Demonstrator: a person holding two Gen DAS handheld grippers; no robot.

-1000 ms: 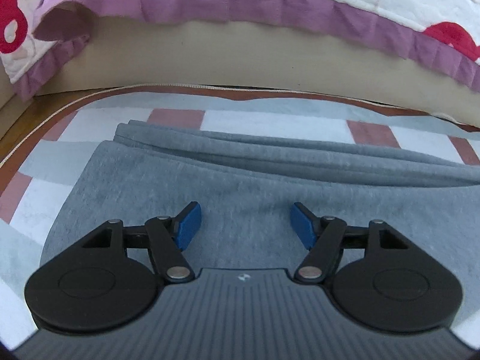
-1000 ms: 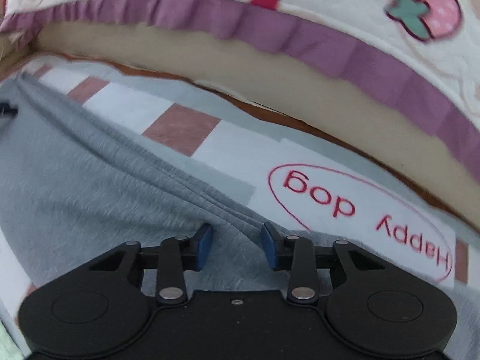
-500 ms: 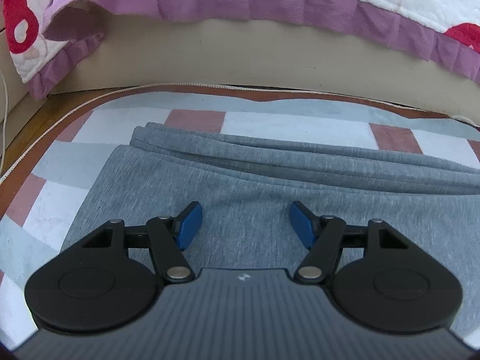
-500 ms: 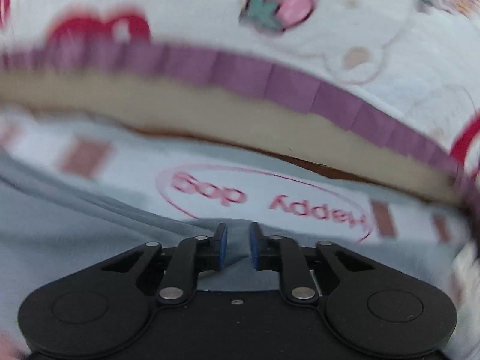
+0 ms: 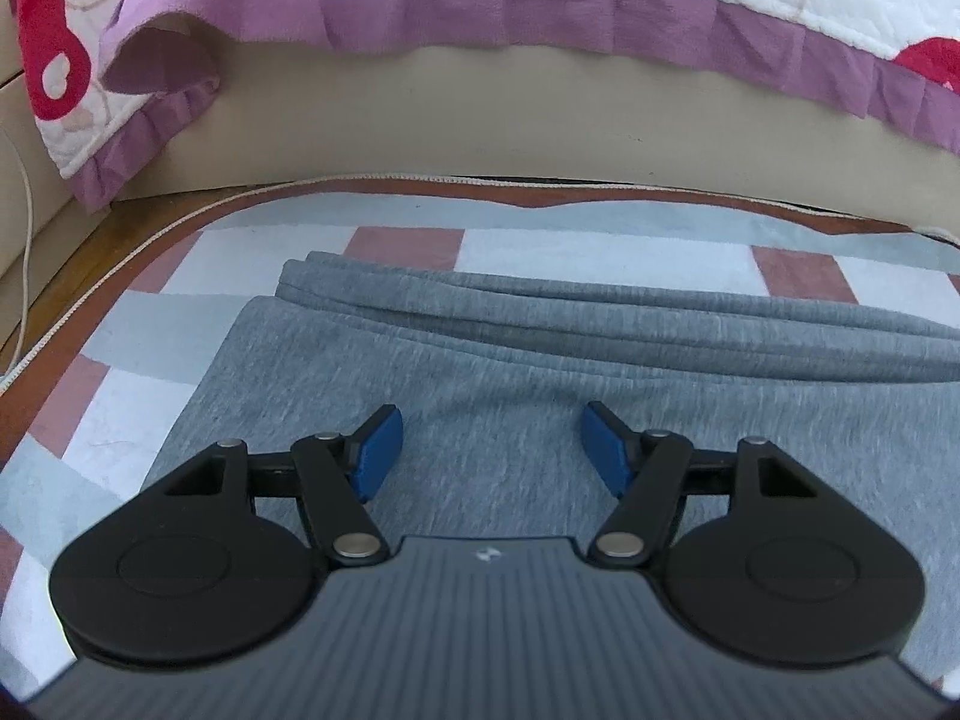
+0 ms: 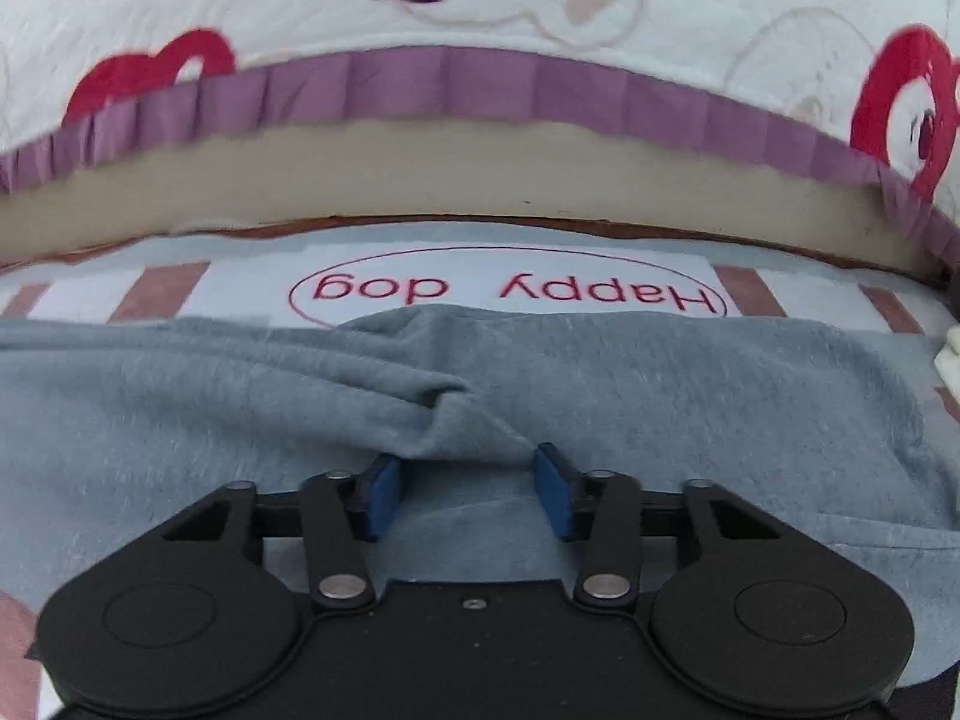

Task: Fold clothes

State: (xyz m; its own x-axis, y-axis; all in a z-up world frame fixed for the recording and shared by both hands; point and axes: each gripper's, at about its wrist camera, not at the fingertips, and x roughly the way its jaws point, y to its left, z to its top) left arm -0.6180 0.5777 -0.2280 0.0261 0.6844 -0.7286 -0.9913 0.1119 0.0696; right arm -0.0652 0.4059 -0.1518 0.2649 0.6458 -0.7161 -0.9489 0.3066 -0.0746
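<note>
A grey garment (image 5: 540,360) lies on a checked mat, with folded layers along its far edge. My left gripper (image 5: 492,450) is open and hovers over the flat grey cloth, holding nothing. In the right wrist view the same grey garment (image 6: 240,396) spreads across the frame with a bunched ridge in the middle. My right gripper (image 6: 468,483) is open, its blue pads (image 6: 384,492) apart, just at the near side of that ridge and not clamped on it.
The mat (image 5: 150,396) has white, grey and pink squares and a red "Happy dog" print (image 6: 510,294). A bed base (image 5: 480,120) with a white and purple quilt (image 5: 540,0) runs along the far side. A thin cable (image 5: 24,252) hangs at left.
My right gripper closed on the cloth, swung right with it, and now stands open with the cloth bunched in front. My left gripper drew back slightly and stayed open.
</note>
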